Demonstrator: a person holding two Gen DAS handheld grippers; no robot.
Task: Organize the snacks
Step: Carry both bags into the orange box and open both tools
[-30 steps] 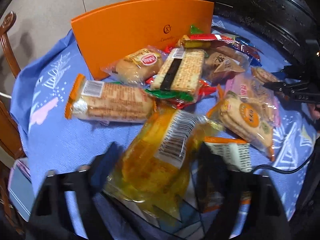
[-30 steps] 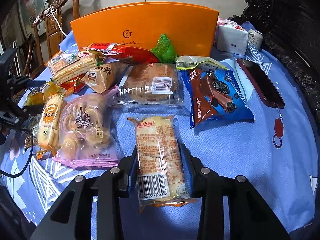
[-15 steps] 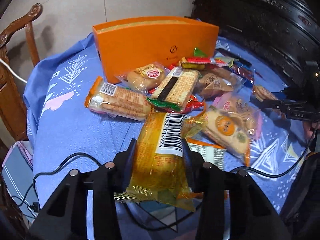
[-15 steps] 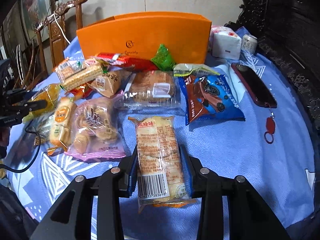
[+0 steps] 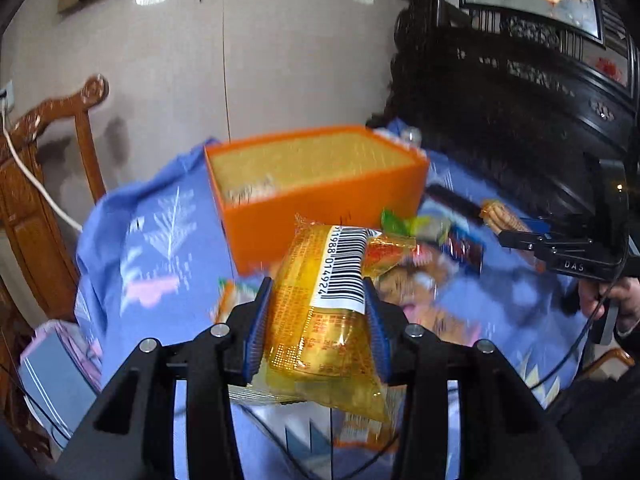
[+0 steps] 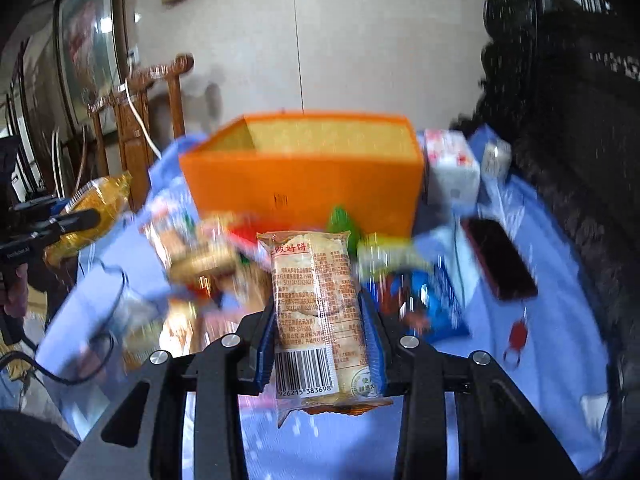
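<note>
Between the blue pads of the left gripper [image 5: 318,320] sits a yellow packet [image 5: 320,320], clamped after the jaws closed on it, and now lifted off the table since a second ago; the right gripper [image 6: 320,336] likewise grips a biscuit packet [image 6: 316,312], also raised; both look ready for the orange box [image 5: 320,200] ahead; only the left view shows packets already inside it; the right view alone shows a tissue pack [image 6: 452,168] beside it.

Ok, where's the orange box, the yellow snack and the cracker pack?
orange box [image 6: 304,188]: right wrist view, on its front wall.
yellow snack [image 5: 316,320]: left wrist view, middle of the wrapper.
cracker pack [image 6: 316,300]: right wrist view, middle of the printed back.
</note>
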